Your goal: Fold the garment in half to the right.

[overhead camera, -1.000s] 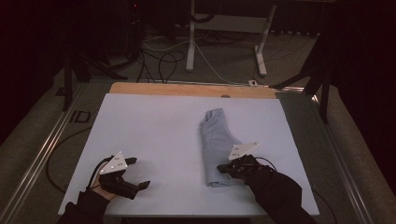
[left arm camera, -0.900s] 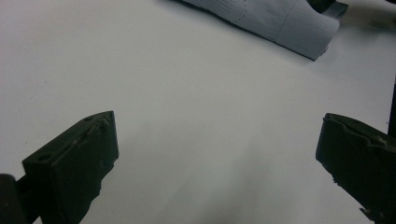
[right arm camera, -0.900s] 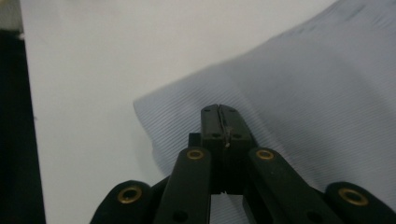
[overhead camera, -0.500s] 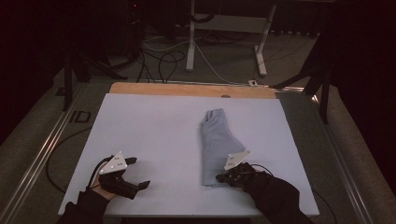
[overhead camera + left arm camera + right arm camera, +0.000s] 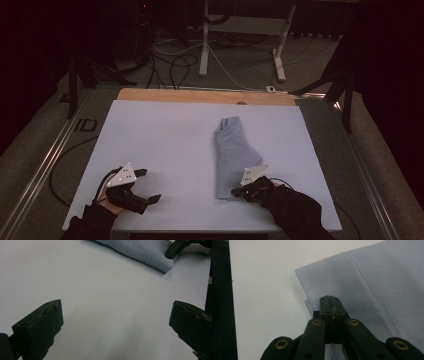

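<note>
Lying near table point(image 5: 165, 135) front edge, folded garment point(image 5: 232, 155); bare surface leftward.

Pale blue ribbed garment point(image 5: 231, 155) on a white table point(image 5: 165, 145); black grippers, brass-coloured rivets.

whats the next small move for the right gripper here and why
Probably lift the near hem a little. The right gripper has its jaws shut at the ribbed edge of the folded grey garment, seemingly pinching it, while the left gripper rests open, apart on the white table.
</note>
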`<state>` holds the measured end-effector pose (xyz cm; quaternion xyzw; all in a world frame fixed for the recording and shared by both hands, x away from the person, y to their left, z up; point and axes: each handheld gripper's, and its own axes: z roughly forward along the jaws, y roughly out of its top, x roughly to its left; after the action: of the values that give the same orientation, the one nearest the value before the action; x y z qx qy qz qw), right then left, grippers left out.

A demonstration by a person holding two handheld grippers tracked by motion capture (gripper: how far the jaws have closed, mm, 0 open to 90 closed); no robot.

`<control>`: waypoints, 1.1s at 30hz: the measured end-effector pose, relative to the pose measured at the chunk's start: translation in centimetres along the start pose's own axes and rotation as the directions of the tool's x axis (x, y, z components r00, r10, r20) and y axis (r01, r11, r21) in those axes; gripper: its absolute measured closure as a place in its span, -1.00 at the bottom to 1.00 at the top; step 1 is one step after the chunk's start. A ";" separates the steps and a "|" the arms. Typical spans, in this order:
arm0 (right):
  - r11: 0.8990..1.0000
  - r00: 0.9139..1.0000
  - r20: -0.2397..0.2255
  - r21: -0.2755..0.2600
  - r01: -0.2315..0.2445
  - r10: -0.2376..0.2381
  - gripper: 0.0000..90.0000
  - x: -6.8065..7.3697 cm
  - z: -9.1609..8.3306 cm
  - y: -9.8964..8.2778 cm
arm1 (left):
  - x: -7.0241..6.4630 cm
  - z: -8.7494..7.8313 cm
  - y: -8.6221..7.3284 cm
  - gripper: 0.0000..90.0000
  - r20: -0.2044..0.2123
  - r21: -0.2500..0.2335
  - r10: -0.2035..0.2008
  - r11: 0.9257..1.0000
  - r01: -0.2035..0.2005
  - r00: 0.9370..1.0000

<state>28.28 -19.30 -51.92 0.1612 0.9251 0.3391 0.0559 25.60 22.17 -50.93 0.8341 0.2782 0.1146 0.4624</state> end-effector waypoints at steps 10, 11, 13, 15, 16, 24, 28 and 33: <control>0.999 1.000 -0.001 -0.028 -0.028 0.028 1.00 -0.2 -0.5 0.4 | -0.1 0.0 0.0 -0.99 -0.003 0.000 0.004 1.000 -0.004 1.000; 0.999 1.000 0.002 -0.038 -0.029 0.029 1.00 -0.3 -0.7 0.5 | 0.0 -0.1 0.0 -0.99 -0.003 0.000 0.003 1.000 -0.003 1.000; 0.996 0.999 0.005 -0.079 -0.052 0.052 1.00 -0.4 -1.3 0.8 | 0.0 -0.1 0.0 -0.99 -0.006 -0.003 -0.001 1.000 0.001 1.000; 0.994 0.999 0.020 -0.102 -0.044 0.046 1.00 -0.5 -1.8 1.1 | 0.0 -0.1 0.0 -0.99 -0.002 0.000 0.003 1.000 -0.003 1.000; 0.992 0.998 0.030 -0.118 -0.053 0.057 0.94 -0.6 -2.0 1.2 | 0.0 -0.1 0.0 -0.99 -0.003 -0.001 0.005 1.000 -0.005 1.000; 0.978 0.993 0.058 -0.186 -0.094 0.107 0.08 -1.5 -3.0 1.4 | 0.0 -0.2 0.0 -0.99 -0.007 -0.003 0.005 1.000 -0.005 1.000; 0.976 0.990 0.080 -0.197 -0.095 0.113 -0.26 -1.7 -3.4 1.4 | 0.0 -0.1 0.0 -0.99 -0.005 0.000 0.003 1.000 -0.003 1.000; 0.967 0.990 0.056 -0.226 -0.116 0.132 -0.74 -1.9 -3.6 1.6 | 0.0 -0.2 0.1 -0.99 -0.006 -0.003 0.006 1.000 -0.006 1.000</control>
<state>29.68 -20.99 -48.15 0.2233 0.8671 0.4372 0.0848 25.49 22.29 -50.76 0.8339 0.2771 0.1188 0.4624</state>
